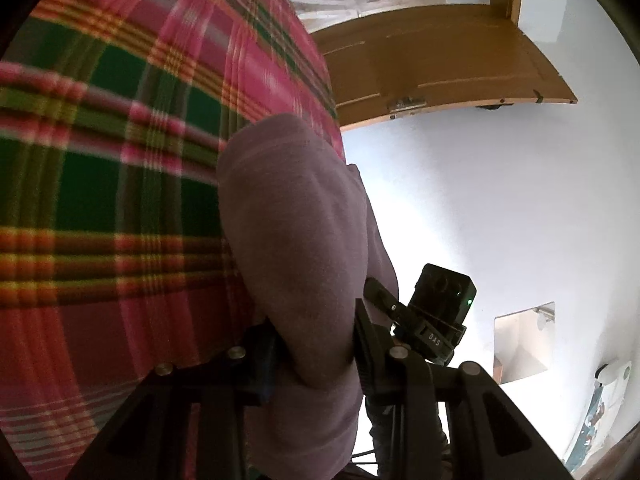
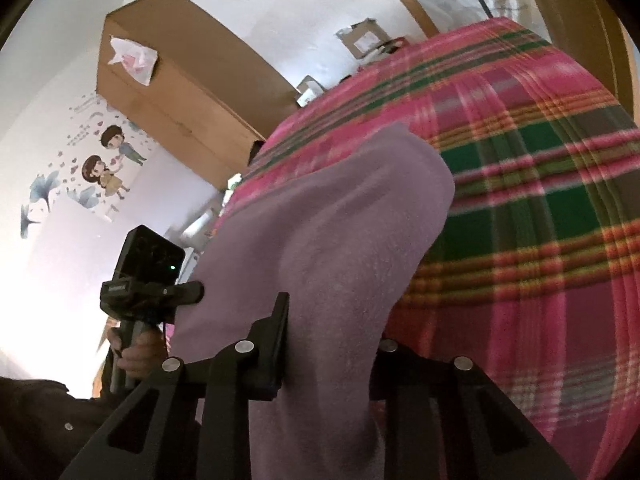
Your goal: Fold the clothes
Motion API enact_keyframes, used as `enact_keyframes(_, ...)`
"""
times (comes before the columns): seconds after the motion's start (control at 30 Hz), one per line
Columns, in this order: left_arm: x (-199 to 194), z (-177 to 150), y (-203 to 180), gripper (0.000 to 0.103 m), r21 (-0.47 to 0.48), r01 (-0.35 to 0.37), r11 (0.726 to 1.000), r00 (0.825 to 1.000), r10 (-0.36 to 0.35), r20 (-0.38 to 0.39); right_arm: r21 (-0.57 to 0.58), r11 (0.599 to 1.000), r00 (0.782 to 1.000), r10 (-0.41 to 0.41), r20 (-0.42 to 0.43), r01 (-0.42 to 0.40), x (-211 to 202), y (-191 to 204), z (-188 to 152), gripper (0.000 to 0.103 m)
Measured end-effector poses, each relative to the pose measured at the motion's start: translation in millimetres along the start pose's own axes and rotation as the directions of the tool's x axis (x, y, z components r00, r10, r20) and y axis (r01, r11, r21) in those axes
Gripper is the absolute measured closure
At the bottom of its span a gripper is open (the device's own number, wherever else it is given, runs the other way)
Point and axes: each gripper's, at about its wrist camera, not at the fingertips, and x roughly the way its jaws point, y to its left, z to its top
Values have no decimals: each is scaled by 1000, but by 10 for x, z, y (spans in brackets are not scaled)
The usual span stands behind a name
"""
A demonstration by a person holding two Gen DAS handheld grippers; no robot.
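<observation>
Mauve fleecy garment (image 1: 296, 248), soft and napped, is hanging bunched between the two black fingers of the left gripper (image 1: 316, 364), whose jaws are standing narrowed against the cloth on both sides, pinching a thick fold of it. In the right wrist view the same mauve cloth (image 2: 320, 248) is passing between the fingers of the right gripper (image 2: 328, 364), which are likewise pressing in on a wad of it, open only as far as the fabric's thickness. Both grippers are holding the garment up above a plaid bedspread of pink, green and orange stripes (image 1: 120, 180), which is filling the background behind the cloth in both views (image 2: 540, 220); whether the garment's far end is touching the spread I cannot tell. From the left wrist view the right gripper's black camera block with a green light (image 1: 444, 296) is showing just beside the garment, and from the right wrist view the left one's camera (image 2: 150, 256) is showing with a person's hand (image 2: 140, 354) gripping its handle. Behind, a brown wooden wardrobe (image 2: 180, 92) is standing against a white wall bearing a cartoon sticker of two children (image 2: 108, 160), and a wooden door (image 1: 432, 64) is standing open.
</observation>
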Motion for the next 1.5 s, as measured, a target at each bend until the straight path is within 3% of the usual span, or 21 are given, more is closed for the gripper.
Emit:
enact_keyframes(0.57, -705, 448, 174, 70, -78, -68, 995, 987, 79, 139, -45, 996, 992, 72, -103, -77, 912, 476, 466, 77)
enact_keyframes(0.83, -1008, 690, 262, 70, -96, -96, 991, 971, 114, 209, -84, 991, 984, 94, -149, -107, 1378, 727, 697, 77)
enact_keyframes(1.5, -1680, 1244, 712, 70, -152, -180, 972, 928, 219, 302, -152, 981, 974, 90, -209, -123, 2417, 1065, 1230, 78)
